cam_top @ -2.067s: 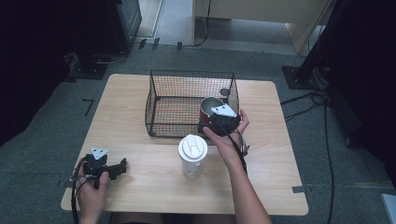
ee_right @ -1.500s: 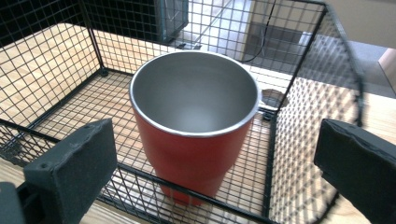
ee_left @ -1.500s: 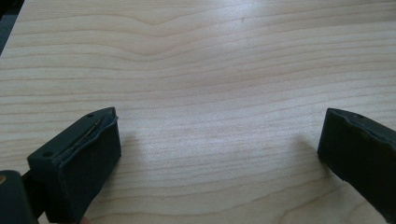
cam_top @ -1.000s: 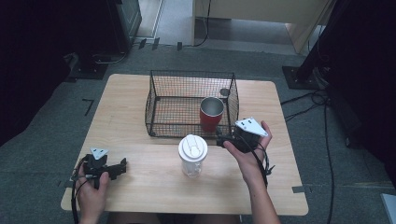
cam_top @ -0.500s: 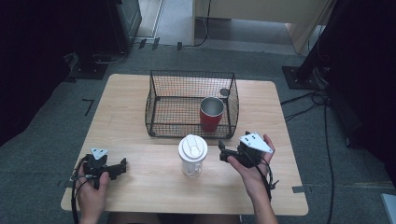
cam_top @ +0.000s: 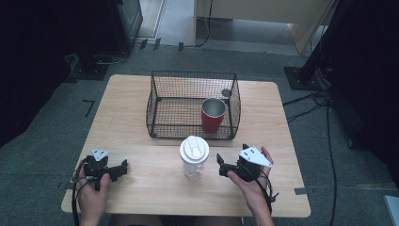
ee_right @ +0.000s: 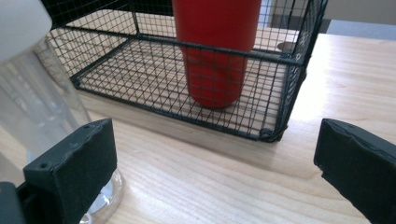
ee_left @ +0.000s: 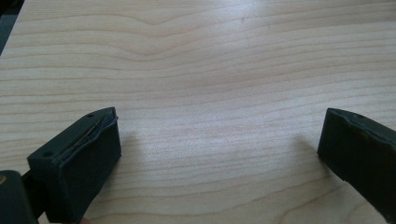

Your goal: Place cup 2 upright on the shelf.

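Note:
A red metal cup stands upright inside the black wire basket, near its front right corner; the right gripper view shows the red cup behind the basket's mesh. A clear tumbler with a white lid stands in front of the basket, and its wall is at the left of the right gripper view. My right gripper is open, just right of the tumbler, nothing between its jaws. My left gripper is open at the table's front left, over bare wood.
The light wooden table has free room left and right of the basket. A dark round hole lies in the tabletop behind the cup. Grey floor with cables and black stands surrounds the table.
My right gripper let go of the red cup in the basket and drew back toward the front edge, ending beside the tumbler. The left gripper stayed still.

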The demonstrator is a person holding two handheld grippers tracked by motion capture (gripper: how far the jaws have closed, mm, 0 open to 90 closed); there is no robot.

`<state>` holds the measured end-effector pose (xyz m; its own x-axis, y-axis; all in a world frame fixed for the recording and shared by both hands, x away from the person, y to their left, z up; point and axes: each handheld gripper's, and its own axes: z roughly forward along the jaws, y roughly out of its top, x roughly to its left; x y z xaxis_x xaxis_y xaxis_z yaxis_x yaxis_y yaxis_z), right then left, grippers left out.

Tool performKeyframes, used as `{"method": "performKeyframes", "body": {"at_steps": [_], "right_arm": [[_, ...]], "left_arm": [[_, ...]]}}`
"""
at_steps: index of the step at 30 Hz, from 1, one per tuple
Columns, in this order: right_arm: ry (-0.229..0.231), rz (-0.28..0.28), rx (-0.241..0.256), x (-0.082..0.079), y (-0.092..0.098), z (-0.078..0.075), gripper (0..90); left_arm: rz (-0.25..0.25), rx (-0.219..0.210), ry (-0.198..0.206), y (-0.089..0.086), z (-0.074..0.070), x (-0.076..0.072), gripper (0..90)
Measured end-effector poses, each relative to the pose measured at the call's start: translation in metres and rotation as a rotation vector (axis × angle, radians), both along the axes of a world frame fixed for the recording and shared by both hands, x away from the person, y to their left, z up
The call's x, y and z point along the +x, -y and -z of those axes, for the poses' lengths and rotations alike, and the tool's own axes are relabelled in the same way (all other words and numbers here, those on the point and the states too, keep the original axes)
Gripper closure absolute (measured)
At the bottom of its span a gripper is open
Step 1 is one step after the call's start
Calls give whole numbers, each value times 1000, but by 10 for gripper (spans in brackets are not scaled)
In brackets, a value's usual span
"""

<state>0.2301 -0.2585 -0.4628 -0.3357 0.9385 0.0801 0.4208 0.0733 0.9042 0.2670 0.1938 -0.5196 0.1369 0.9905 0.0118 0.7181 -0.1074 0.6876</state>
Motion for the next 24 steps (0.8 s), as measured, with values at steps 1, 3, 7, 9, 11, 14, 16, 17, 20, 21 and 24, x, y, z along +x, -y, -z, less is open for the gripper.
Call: {"method": "performKeyframes", "body": {"at_steps": [1, 3, 7, 9, 11, 14, 16, 17, 20, 21, 24], "right_arm": [[-3, -5, -1, -1, -1, 1, 0], [-2, -13, 1, -3, -3, 1, 0], [-8, -33, 4, -5, -9, 4, 0], [-13, -44, 1, -6, -12, 6, 0], [-16, -57, 5, -8, -15, 6, 0], [-14, -69, 3, -11, -17, 6, 0], [-14, -77, 4, -14, -17, 5, 0], [-10, -81, 5, -15, -17, 5, 0], [-12, -100, 10, -19, -18, 6, 0], [-10, -109, 12, -20, -19, 6, 0], [-14, -137, 10, -23, -21, 6, 0]], "left_arm": [[1, 0, -1, 0, 0, 0, 0], [1, 1, -1, 0, 0, 0, 0], [1, 0, -1, 0, 0, 0, 0], [1, 0, -1, 0, 0, 0, 0], [0, 0, 0, 0, 0, 0, 0], [1, 1, -1, 0, 0, 0, 0], [0, 0, 0, 0, 0, 0, 0], [0, 0, 0, 0, 0, 0, 0], [1, 1, -1, 0, 0, 0, 0], [0, 0, 0, 0, 0, 0, 0], [0, 0, 0, 0, 0, 0, 0]]}}
